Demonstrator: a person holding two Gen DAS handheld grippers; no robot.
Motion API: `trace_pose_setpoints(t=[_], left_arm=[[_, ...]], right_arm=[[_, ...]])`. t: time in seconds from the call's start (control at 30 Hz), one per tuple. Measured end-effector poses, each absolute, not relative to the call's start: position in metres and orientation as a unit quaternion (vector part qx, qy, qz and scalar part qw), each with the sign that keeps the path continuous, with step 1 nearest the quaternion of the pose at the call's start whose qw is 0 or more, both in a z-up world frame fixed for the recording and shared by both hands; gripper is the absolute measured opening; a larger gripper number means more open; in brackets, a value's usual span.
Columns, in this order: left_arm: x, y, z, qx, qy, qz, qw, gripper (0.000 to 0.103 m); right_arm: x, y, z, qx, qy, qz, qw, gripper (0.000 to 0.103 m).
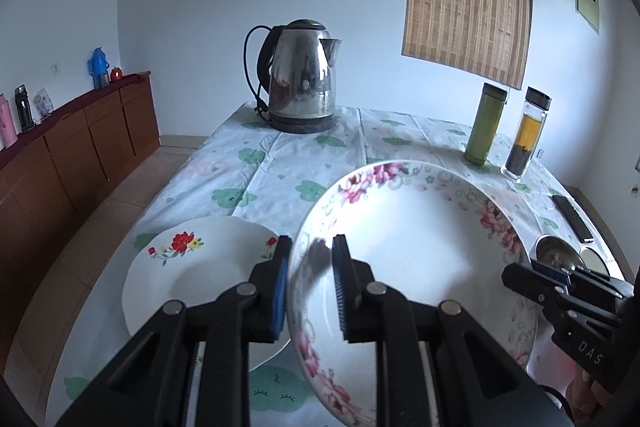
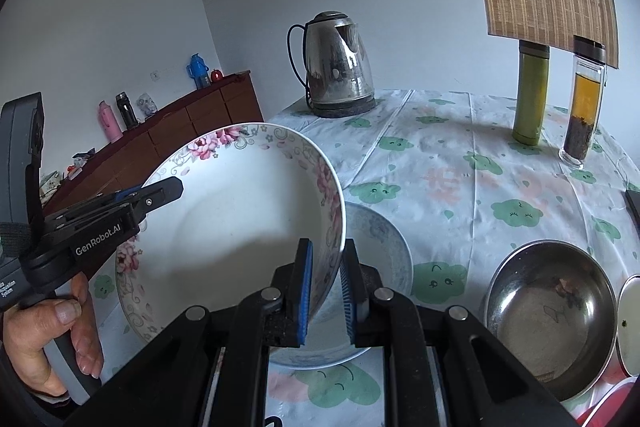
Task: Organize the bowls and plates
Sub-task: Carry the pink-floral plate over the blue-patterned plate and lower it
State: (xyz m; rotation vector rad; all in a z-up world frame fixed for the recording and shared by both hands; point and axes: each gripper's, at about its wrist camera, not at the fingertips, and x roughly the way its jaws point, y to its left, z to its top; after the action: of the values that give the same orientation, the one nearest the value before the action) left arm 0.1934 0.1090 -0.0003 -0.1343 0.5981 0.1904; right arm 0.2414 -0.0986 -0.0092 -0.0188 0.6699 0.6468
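A large white bowl with pink flowers [image 1: 416, 247] [image 2: 240, 219] hangs tilted above the table, carried between both grippers. My left gripper [image 1: 310, 247] [image 2: 176, 185] is shut on its left rim, the rim running between the blue pads. On the opposite rim my right gripper [image 2: 326, 247] [image 1: 510, 273] is shut too. A white plate with red flowers [image 1: 200, 267] lies on the cloth left of the bowl. Under the bowl's right edge rests a plate with a faint blue pattern [image 2: 384, 259]. A steel bowl [image 2: 548, 315] [image 1: 556, 253] sits at the right.
The table [image 1: 280, 163] wears a cloth with green clouds. At its far side stand a steel kettle [image 1: 304, 79], a green flask [image 1: 486, 125] and a glass tea bottle [image 1: 526, 137]. A dark remote [image 1: 572, 219] lies at the right edge. A brown sideboard [image 1: 80, 147] lines the left wall.
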Motion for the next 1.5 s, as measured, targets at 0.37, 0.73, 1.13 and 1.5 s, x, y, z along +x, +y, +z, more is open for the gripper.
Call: trace_pose_setpoints(t=[0.37, 0.73, 1.13, 1.5], left_arm=[[0.217, 0.105, -0.006, -0.065, 0.298, 0.088, 0.948, 0.017], [0.234, 0.105, -0.024, -0.086, 0.308, 0.07, 0.945, 0.017], [0.243, 0.104, -0.036, -0.094, 0.317, 0.061, 0.942, 0.017], [0.247, 0.101, -0.047, -0.096, 0.331, 0.055, 0.937, 0.017]], right_arm=[[0.253, -0.101, -0.017, -0.008, 0.333, 0.295, 0.896, 0.015], [0.264, -0.104, -0.023, -0.008, 0.336, 0.273, 0.901, 0.015], [0.271, -0.104, -0.03, -0.013, 0.346, 0.26, 0.901, 0.015], [0.274, -0.105, -0.034, -0.018, 0.352, 0.251, 0.902, 0.015]])
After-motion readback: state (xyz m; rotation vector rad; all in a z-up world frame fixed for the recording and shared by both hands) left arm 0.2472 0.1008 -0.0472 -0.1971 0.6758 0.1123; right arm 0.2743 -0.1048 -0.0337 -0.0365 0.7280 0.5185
